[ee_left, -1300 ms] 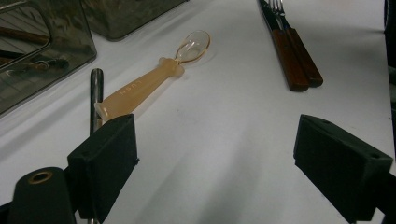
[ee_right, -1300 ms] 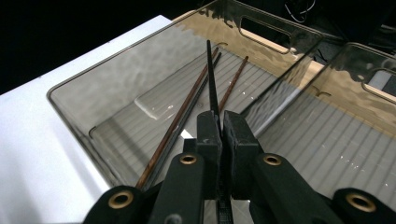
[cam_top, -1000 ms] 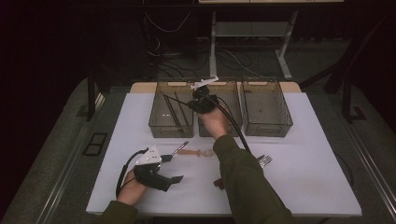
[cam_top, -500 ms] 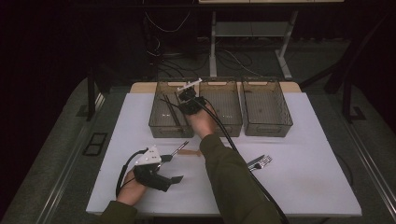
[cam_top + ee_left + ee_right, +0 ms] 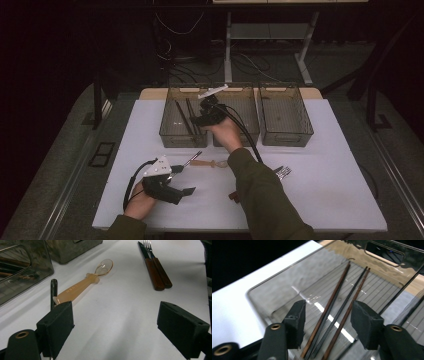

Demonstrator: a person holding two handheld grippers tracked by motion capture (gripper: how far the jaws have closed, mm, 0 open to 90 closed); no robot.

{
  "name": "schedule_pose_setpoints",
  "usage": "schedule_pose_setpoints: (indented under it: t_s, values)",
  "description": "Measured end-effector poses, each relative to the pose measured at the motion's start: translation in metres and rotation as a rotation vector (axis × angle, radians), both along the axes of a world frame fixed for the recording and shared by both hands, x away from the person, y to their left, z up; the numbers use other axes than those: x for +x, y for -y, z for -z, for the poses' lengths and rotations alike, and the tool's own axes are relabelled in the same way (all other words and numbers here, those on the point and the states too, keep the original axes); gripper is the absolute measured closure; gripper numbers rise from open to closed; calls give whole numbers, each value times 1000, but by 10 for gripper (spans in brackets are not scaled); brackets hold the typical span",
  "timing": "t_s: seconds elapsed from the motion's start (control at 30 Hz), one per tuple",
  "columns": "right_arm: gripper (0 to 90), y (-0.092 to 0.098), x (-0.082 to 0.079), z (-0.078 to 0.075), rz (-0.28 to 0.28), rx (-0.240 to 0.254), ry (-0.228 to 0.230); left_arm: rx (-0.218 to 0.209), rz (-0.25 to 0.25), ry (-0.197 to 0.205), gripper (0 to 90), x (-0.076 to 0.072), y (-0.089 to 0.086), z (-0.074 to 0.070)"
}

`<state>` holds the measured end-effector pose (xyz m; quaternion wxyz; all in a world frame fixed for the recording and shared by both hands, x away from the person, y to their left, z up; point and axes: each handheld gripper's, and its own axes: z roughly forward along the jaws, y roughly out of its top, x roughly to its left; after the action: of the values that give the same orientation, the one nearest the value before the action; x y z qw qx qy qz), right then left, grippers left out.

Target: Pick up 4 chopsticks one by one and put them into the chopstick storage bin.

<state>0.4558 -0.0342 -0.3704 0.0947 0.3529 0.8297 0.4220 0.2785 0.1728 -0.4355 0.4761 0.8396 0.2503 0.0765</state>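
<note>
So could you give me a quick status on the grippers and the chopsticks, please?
Right gripper jaws just opened over left bin, chopsticks lying inside. Left gripper open, empty. Nothing in the way.

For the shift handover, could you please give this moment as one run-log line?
right tongs: jaws just opened, empty, above thin dark wooden chopsticks in left clear plastic bin | left tongs: open, on table
</note>
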Motion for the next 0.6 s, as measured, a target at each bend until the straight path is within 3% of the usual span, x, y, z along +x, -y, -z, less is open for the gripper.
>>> schedule_pose_setpoints:
  t_s: [0.07, 0.17, 0.27, 0.4, 0.6]
  values:
    - [399, 9, -6, -1, -34, 23, 0, -7, -7, -2, 128, 0, 1, 0]
    - [357, 23, -15, -1, -63, 22, 29, -8, -7, 1, 127, -1, 1, 0]
    - [329, 37, -24, -2, -77, 26, 26, -8, -8, 0, 127, -1, 2, 0]
    - [298, 56, -38, -4, -81, 18, 47, -14, -19, -1, 126, -2, 3, 0]
    - [276, 90, -58, -2, -73, 81, 42, -13, -41, 0, 124, -1, 4, 1]
